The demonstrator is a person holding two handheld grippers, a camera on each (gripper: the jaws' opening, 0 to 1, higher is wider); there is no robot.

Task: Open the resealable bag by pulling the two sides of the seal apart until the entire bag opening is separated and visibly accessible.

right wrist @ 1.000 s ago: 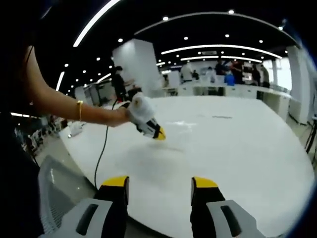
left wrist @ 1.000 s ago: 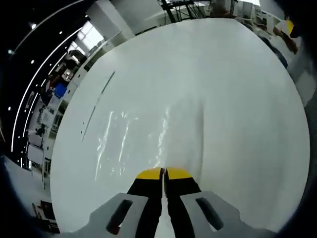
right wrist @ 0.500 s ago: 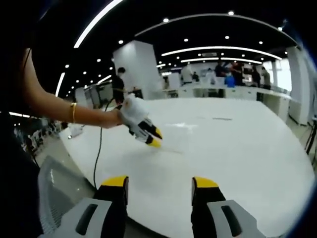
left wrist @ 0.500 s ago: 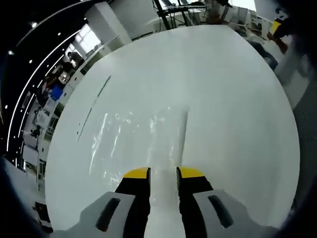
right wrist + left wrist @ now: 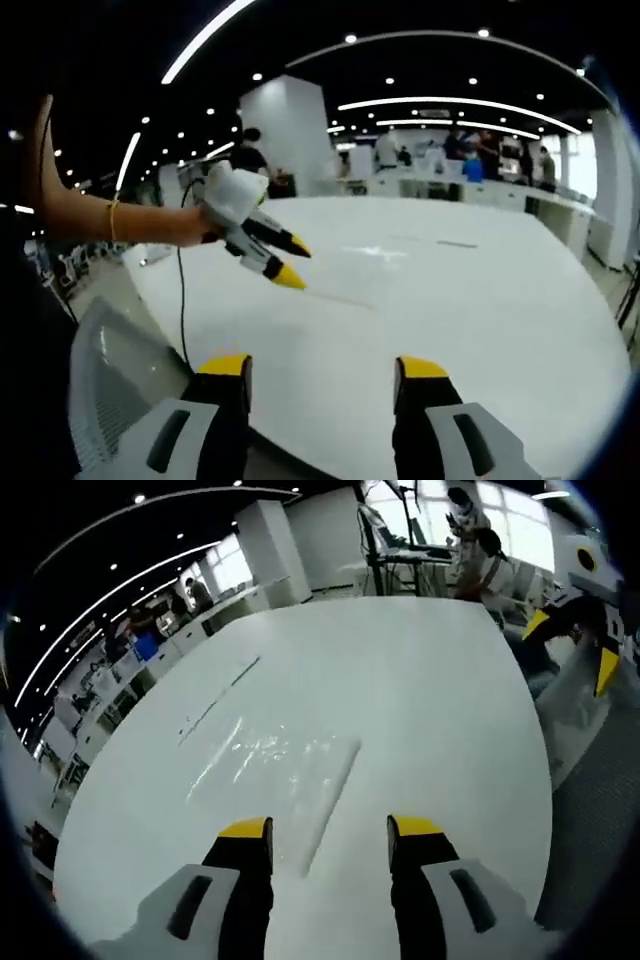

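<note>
While the bag (image 5: 275, 780) lies flat on the table (image 5: 430, 710), seemingly sealed, both grippers hang above it with jaws spread and empty; left gripper (image 5: 328, 830) should pinch one lip, right gripper (image 5: 325, 368) the other.

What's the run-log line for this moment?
left gripper: open, above table | right gripper: open, off table edge | clear plastic resealable bag: flat on white table, ungripped
</note>
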